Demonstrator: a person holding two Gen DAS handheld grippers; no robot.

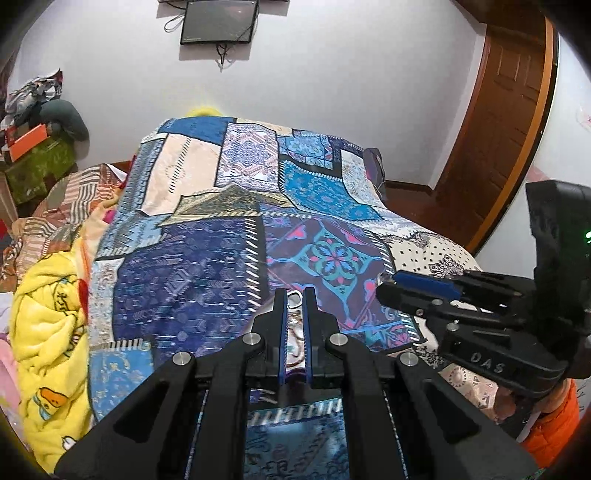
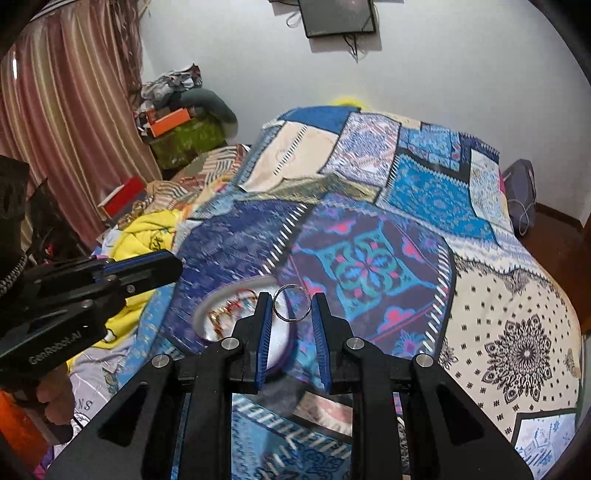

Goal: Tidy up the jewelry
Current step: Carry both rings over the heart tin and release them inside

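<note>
My right gripper [image 2: 291,306] is shut on a silver ring bangle [image 2: 291,302], held upright between its blue pads above the quilt. Just left of and below it lies a white round dish [image 2: 236,291] with red and gold jewelry [image 2: 231,308] in it. My left gripper [image 1: 294,301] is nearly closed; between its fingers shows the rim of the white dish [image 1: 294,298] with some jewelry. I cannot tell whether it grips the dish. The right gripper shows in the left wrist view [image 1: 391,282] to the right; the left gripper shows in the right wrist view [image 2: 173,264] at the left.
A blue patchwork quilt [image 2: 369,236] covers the bed. A yellow blanket [image 1: 48,332] is bunched at the left. Boxes and clothes [image 2: 177,122] are piled by the curtain. A wooden door [image 1: 506,122] stands at the right. A dark screen [image 1: 218,20] hangs on the wall.
</note>
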